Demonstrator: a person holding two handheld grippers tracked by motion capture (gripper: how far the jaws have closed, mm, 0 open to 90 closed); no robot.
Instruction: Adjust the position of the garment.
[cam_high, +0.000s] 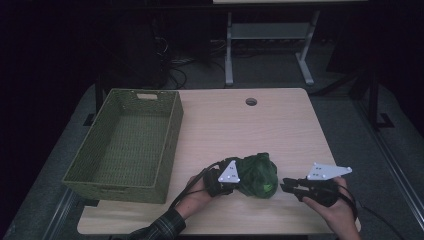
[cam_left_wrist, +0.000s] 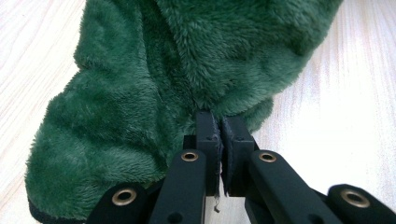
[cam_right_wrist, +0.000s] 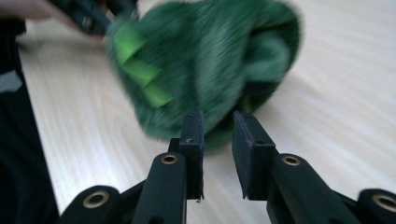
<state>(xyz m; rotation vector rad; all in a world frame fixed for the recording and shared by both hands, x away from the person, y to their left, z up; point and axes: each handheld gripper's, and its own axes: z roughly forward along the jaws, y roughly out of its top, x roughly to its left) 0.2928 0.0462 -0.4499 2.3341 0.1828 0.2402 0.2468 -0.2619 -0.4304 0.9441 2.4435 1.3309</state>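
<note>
1. The plush (cam_high: 257, 175), a dark green fleecy bundle with bright green patches, lies on the table (cam_high: 280, 125) near its near edge, right of centre.
2. The left gripper (cam_high: 231, 186) sits at the plush's left side. In the left gripper view its jaws are pressed together on a fold of the plush (cam_left_wrist: 187, 70), with pile bunched at the tips.
3. The right gripper (cam_high: 286, 187) lies just right of the plush. In the right gripper view its jaws stand apart with a clear gap and nothing between them, the plush (cam_right_wrist: 205, 60) just beyond the tips.
4. The basket (cam_high: 172, 145), woven and olive green, stands on the table's left part, well apart from the plush. A strip of bare wood separates them.
5. The far half of the table is open, broken only by a round hole (cam_high: 251, 102) near the far edge.
6. Right of the right gripper, little table remains before the right edge. Both hands reach over the near edge.
7. The high view is dim, so the left gripper's tips are hard to make out against the plush.
8. The right gripper view is blurred, so the plush's bright patches have no clear outline.
9. The left gripper view cuts off the plush at its top edge.
</note>
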